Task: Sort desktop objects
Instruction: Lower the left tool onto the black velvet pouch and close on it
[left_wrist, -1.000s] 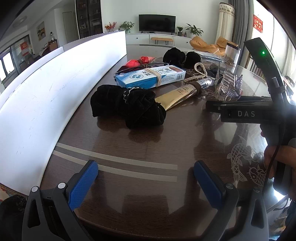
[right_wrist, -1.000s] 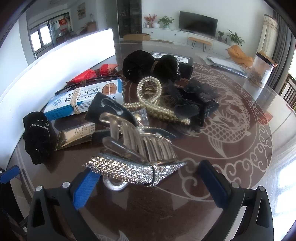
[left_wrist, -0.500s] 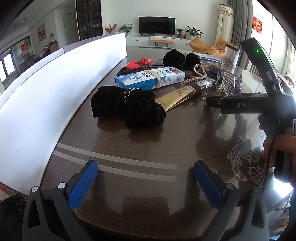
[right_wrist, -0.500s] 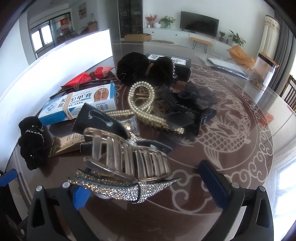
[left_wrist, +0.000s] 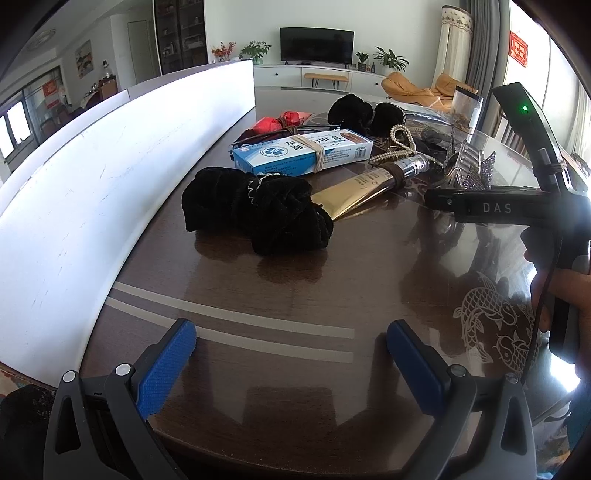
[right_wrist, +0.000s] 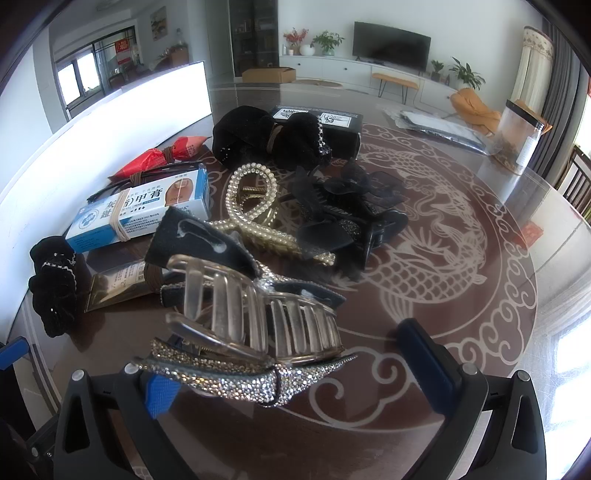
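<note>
The surface (left_wrist: 295, 354), dark and glossy with a pale fish-and-cloud pattern, carries a loose heap of items. A white board (left_wrist: 92, 192) stands along its far-left edge, walling off that side.

Ahead of the left gripper (left_wrist: 291, 354) lies bare wood; its blue fingers (left_wrist: 166, 365) are spread wide and hold nothing. Well beyond them sits a black scrunchie (left_wrist: 255, 218), with a gold tube (left_wrist: 369, 184) touching its right side and a blue-white box (left_wrist: 303, 151) behind.

The right gripper (right_wrist: 295, 373) is at the clear hair claw (right_wrist: 255, 325), whose rhinestone bow (right_wrist: 243, 376) lies between the fingers, nearer the left one. The left fingertip (right_wrist: 160, 397) is partly hidden under the bow; the right finger (right_wrist: 424, 354) stands apart from it. The fingers are spread and not pressing the claw.

Beyond the claw lie a pearl clip (right_wrist: 255, 214), a black clip (right_wrist: 351, 214) and a second scrunchie (right_wrist: 273, 140), all crowded and overlapping.

My reading is that the step in hand is picking the claw out of the heap. The next move calls for closing across the bow or the claw's spine, then lifting straight up so its teeth do not drag the dark card (right_wrist: 199, 240) behind it. Open room lies to the right of the fingers, over the patterned wood; the left is tight with the tube and box.
</note>
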